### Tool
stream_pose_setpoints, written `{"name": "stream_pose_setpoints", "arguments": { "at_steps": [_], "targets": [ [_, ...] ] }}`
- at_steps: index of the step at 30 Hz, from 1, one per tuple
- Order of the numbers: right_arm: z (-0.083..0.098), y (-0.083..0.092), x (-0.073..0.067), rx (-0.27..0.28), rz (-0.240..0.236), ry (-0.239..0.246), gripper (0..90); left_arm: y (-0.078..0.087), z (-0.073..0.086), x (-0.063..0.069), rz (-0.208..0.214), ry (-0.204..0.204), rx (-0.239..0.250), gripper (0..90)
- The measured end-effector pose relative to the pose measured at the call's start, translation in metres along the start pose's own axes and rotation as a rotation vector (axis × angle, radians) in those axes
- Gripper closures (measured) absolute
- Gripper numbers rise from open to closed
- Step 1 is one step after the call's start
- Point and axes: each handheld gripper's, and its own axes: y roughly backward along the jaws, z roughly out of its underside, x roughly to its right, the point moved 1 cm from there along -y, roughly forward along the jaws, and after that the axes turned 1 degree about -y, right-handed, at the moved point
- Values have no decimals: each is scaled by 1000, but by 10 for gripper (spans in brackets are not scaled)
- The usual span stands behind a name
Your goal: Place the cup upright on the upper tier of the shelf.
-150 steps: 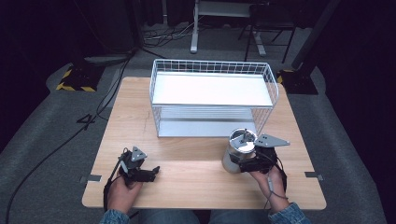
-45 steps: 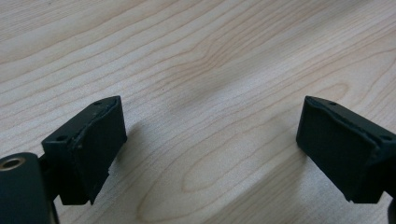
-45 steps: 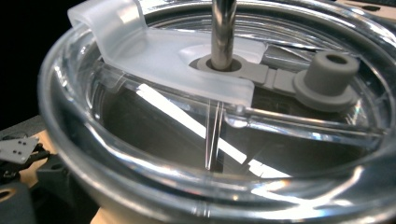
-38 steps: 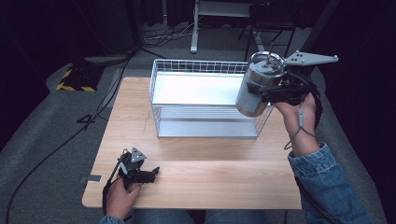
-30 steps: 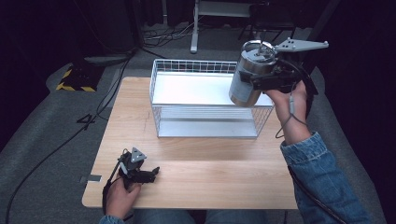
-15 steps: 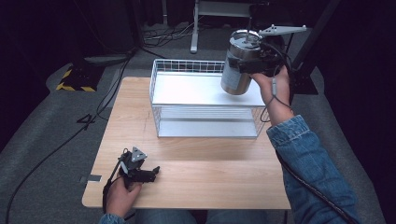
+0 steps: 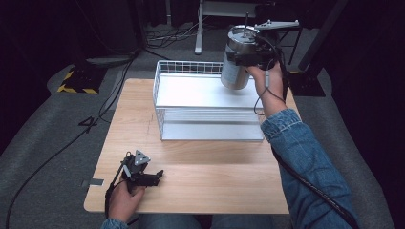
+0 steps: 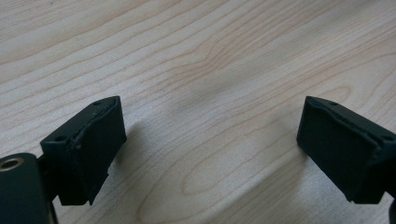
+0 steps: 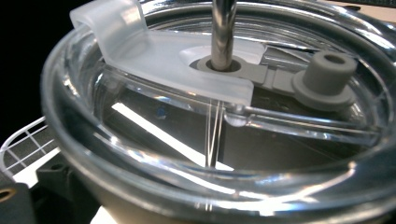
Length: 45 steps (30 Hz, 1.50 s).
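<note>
Right gripper is up in the air over the far right corner of the white wire basket, clamped on a steel tumbler near its top. Tumbler hangs tilted, base lower and toward the basket's middle, lid end up and toward the far side, well clear of the basket's white floor. A thin metal straw sticks up from the lid. Grey three-cornered plate of that gripper juts out to the right above the hand. In the right gripper view the clear plastic lid sits very close to the camera, with a frosted flip tab, a grey rubber plug and the straw passing through a grey ring at the centre; a bit of basket wire shows at lower left. The jaws themselves are mostly hidden behind the lid there, one dark piece visible bottom left. Left gripper rests low on the wooden table near the front left corner, held in the left hand, well apart from the basket. Left gripper view: both black jaws spread wide, bare wood grain between them, pinching nothing. Denim sleeve runs along the right side of the table.
</note>
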Motion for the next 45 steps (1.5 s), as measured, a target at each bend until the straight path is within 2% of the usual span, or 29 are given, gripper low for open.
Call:
{"name": "stream_pose_setpoints", "arguments": {
  "at_steps": [10, 12, 28, 45],
  "targets": [
    [7, -17, -2, -13, -5, -6, 38, 1, 0, 0, 8, -3, -9, 85],
    [9, -19, -3, -15, -10, -10, 38, -1, 0, 0, 0, 3, 1, 85],
    [26, -29, -2, -40, -33, -25, 38, -2, -1, 0, 0, 5, 2, 85],
    [34, -28, -3, -17, -39, 26, 31, -2, -1, 0, 0, 5, 2, 85]
  ]
}}
